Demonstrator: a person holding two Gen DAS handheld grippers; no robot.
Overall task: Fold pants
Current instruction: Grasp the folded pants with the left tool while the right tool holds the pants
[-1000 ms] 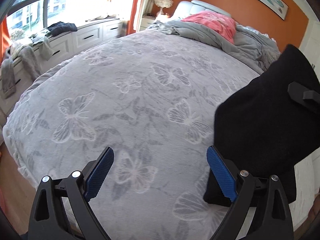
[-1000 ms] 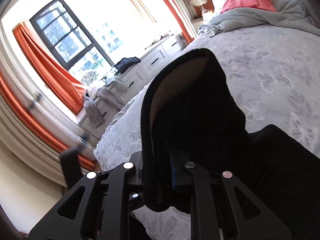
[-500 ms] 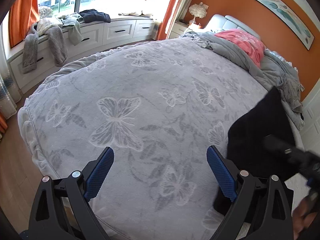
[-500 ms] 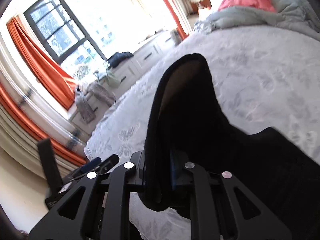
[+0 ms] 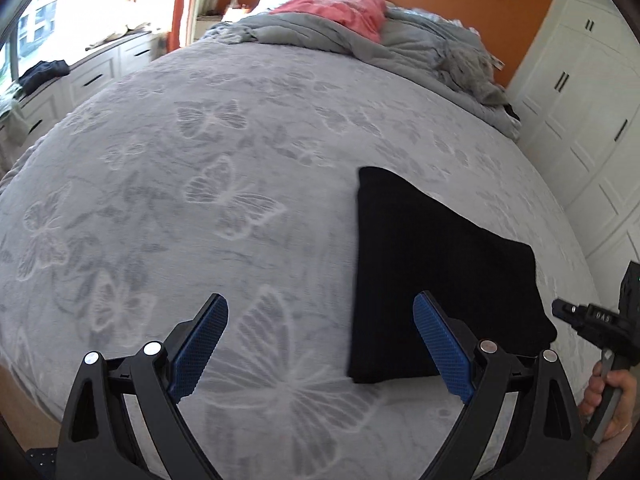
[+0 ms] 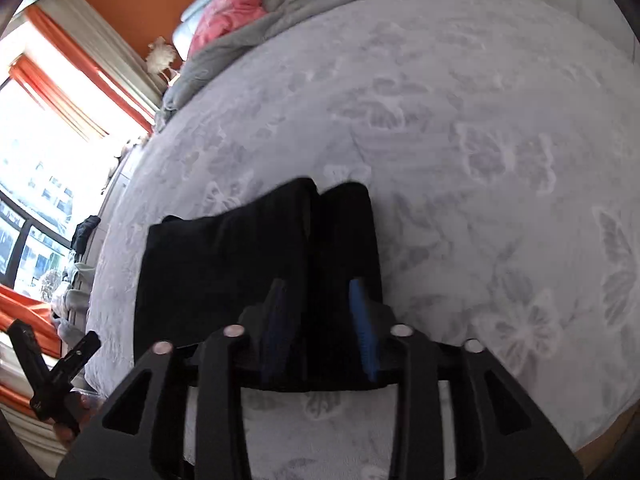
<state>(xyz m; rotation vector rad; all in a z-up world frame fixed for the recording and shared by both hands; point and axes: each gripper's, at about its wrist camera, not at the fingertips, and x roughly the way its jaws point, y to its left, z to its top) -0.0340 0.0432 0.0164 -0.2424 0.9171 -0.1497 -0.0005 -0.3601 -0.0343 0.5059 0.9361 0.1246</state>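
Nearest to me, my left gripper (image 5: 320,344) is hovering over the bedspread (image 5: 200,208), tongs spread wide with nothing between them. I am keeping it clear of the cloth, I think, so the fold can settle unpulled.

My right gripper (image 6: 320,316) is sitting low at the near edge of the pants (image 6: 240,264). Its tongs have just been opening: the blue pads are standing apart, the black cloth lying under and between them but not pinched. I read this as the release after laying the fold down.

The pants (image 5: 432,272) are lying flat on the bedspread as a compact black bundle, at about 3 o'clock from the bed's middle in the left view, near the bed's right side. The stack is looking roughly four-sided; its long axis is running from the near edge at 6 o'clock away toward 11 o'clock, one corner pointing up the bed. In the right view a seam or gap is splitting the top layer lengthwise. Which end is the waistband I cannot tell.

Farther off, at 12 o'clock, a rumpled grey quilt (image 5: 360,44) and a pink pillow (image 5: 336,8) are lying at the headboard, well apart from the pants.
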